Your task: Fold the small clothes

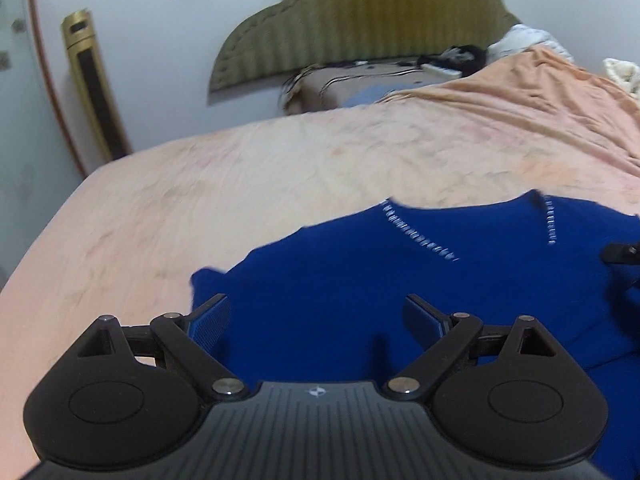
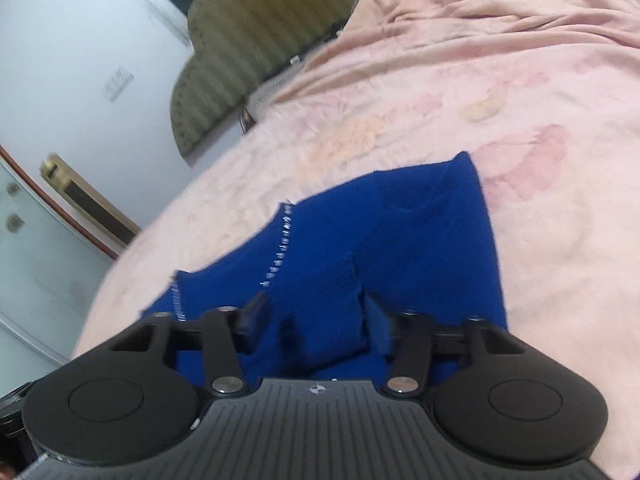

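Note:
A small royal-blue knitted garment [image 1: 360, 272] with white stitch lines lies spread on a pink bed sheet; it also shows in the right wrist view [image 2: 400, 240]. My left gripper [image 1: 318, 316] is open and empty, hovering just above the garment's near left part. My right gripper [image 2: 314, 316] is open, its fingers standing on either side of a raised fold of the blue fabric [image 2: 336, 312]; nothing is clamped. The tip of the right gripper [image 1: 622, 254] shows at the right edge of the left wrist view.
The bed [image 1: 200, 200] has a pink sheet, with a rumpled peach blanket [image 1: 540, 92] at its far right. An olive padded headboard [image 1: 360, 12] stands against the white wall. A gold tower unit [image 1: 94, 84] stands by the wall at left.

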`<state>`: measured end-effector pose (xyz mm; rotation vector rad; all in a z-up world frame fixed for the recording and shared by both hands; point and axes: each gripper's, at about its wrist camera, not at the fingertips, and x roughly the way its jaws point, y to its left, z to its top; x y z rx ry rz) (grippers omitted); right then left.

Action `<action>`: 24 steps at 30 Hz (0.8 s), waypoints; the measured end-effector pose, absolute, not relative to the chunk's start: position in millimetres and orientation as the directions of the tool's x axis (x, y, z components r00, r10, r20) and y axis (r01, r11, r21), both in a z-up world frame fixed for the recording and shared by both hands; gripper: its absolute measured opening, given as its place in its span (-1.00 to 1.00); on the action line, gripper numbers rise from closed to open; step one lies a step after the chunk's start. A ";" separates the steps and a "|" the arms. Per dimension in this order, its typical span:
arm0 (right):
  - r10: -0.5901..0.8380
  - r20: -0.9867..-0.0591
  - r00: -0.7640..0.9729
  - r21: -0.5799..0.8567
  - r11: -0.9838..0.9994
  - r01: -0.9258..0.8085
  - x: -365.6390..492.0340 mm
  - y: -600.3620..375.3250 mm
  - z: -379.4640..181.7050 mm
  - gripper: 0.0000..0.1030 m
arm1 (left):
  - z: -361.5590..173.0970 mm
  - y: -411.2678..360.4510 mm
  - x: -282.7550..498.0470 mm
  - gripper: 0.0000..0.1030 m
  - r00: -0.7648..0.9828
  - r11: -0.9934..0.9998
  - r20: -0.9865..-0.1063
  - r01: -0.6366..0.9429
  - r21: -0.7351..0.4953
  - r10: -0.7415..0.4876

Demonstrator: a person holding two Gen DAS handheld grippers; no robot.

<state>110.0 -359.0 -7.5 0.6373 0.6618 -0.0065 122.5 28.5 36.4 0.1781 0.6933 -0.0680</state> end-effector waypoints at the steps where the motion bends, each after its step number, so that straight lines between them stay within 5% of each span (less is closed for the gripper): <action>1: 0.174 -0.586 0.791 0.524 0.826 0.207 113.9 -356.3 -7.7 -0.52 | 36.7 31.0 121.3 0.82 0.768 0.984 -0.641 0.109 0.142 0.007; 2: 0.153 -0.598 0.787 0.500 0.838 0.217 114.5 -353.9 -7.0 -0.81 | 35.0 31.9 123.1 0.82 0.768 0.985 -0.640 0.099 0.144 0.016; 5: 0.118 -0.559 0.821 0.484 0.850 0.207 102.8 -355.2 6.6 -0.83 | 38.6 37.1 124.3 0.82 0.775 0.986 -0.631 0.092 0.139 0.016; 12: -0.106 -0.551 0.828 0.282 0.910 0.304 72.3 -364.1 26.1 -0.80 | 13.0 22.9 138.3 0.82 0.738 0.979 -0.674 0.108 0.173 0.038; 15: -0.163 -0.607 0.778 0.220 0.906 0.362 77.1 -366.5 14.5 -0.54 | 6.1 22.0 135.3 0.82 0.724 0.976 -0.686 0.092 0.197 0.071; 18: -0.257 -0.526 0.810 0.169 0.902 0.396 59.6 -357.6 25.2 -0.56 | 10.8 25.4 126.2 0.82 0.746 0.979 -0.664 0.095 0.180 0.050; 21: -0.128 -0.512 0.849 0.190 0.947 0.258 60.8 -343.7 29.6 -0.51 | 4.9 22.8 130.7 0.82 0.724 0.975 -0.688 0.104 0.195 0.060; 24: 0.006 -0.608 0.794 0.264 0.945 0.194 83.3 -341.3 10.8 -0.38 | 5.8 25.8 126.9 0.82 0.708 0.980 -0.703 0.083 0.179 0.069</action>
